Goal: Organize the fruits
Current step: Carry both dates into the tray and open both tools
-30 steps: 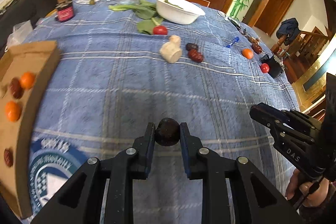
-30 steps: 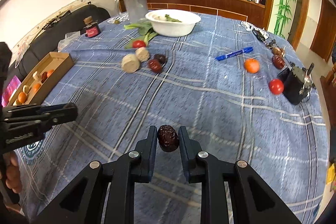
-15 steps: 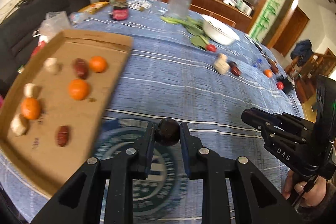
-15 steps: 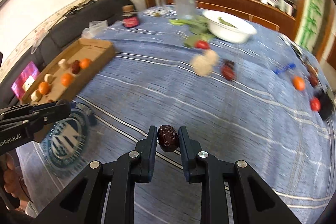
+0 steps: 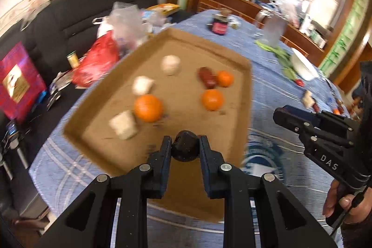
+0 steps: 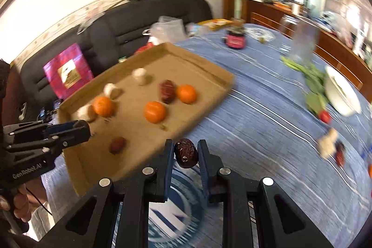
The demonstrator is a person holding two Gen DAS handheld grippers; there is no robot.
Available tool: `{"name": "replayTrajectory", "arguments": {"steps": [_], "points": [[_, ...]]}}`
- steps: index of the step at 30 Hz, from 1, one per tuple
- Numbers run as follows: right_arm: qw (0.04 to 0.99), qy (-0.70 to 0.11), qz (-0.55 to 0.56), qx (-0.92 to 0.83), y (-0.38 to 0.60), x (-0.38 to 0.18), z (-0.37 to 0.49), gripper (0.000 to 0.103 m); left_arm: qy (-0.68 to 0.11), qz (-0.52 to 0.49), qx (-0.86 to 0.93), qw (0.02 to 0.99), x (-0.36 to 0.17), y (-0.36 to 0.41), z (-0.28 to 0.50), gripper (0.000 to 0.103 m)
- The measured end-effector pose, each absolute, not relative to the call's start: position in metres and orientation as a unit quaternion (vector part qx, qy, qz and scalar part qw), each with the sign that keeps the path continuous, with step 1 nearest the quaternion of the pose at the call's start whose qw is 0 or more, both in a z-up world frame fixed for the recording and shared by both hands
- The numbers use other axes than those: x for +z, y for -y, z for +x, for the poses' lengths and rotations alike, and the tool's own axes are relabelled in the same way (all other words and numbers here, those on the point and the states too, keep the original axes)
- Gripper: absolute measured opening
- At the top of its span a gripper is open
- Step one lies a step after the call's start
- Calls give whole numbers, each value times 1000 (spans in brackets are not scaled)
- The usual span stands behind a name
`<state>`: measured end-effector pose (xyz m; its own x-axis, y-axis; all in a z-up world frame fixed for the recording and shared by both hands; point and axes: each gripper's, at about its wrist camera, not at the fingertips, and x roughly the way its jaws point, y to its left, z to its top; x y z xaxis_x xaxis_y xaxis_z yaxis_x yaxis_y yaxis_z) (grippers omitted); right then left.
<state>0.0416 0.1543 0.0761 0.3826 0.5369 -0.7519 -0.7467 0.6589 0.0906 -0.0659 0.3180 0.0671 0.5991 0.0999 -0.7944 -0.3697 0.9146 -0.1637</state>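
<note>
Pinching a dark date (image 5: 185, 148), the left hand-held gripper (image 5: 185, 150) hangs above the cardboard tray (image 5: 246, 94).

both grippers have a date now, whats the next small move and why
Probably lower the left gripper a little and release its dark date. It already hangs over a bare patch of the cardboard tray, near the oranges, whereas the right gripper with its date is just outside the tray's edge.
</note>
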Motion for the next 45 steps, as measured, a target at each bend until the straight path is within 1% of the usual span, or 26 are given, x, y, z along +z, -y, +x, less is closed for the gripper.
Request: {"name": "replayTrajectory", "arguments": {"steps": [5, 10, 21, 31, 35, 36, 37, 38, 39, 45], "points": [[799, -399, -150, 424, -202, 64, 34, 23, -438, -166, 157, 869, 53, -343, -74, 23], [785, -413, -159, 433, -230, 44, 34, 23, -447, -167, 162, 864, 43, -350, -74, 23], [780, -430, -163, 424, -241, 24, 42, 24, -453, -131, 164, 866, 35, -346, -61, 23], [776, -430, -176, 427, -243, 25, 41, 24, -457, -120, 173, 864, 34, -345, -60, 24], [777, -429, -176, 426, -240, 28, 39, 24, -455, -122, 178, 864, 37, -346, -64, 26], [777, -429, -176, 425, -239, 29, 39, 25, -454, -122, 179, 864, 38, -346, -65, 30], [777, -430, -177, 425, -238, 30, 38, 34, -453, -122, 182, 864, 39, -346, -66, 34], [776, -431, -177, 425, -237, 31, 38, 40, -450, -119, 188, 865, 40, -346, -68, 42], [777, -429, -176, 424, -236, 31, 37, 45, -446, -117, 192, 866, 42, -345, -69, 45], [785, -422, -171, 419, -231, 39, 32, 45, -439, -118, 201, 868, 49, -343, -75, 45]]}}
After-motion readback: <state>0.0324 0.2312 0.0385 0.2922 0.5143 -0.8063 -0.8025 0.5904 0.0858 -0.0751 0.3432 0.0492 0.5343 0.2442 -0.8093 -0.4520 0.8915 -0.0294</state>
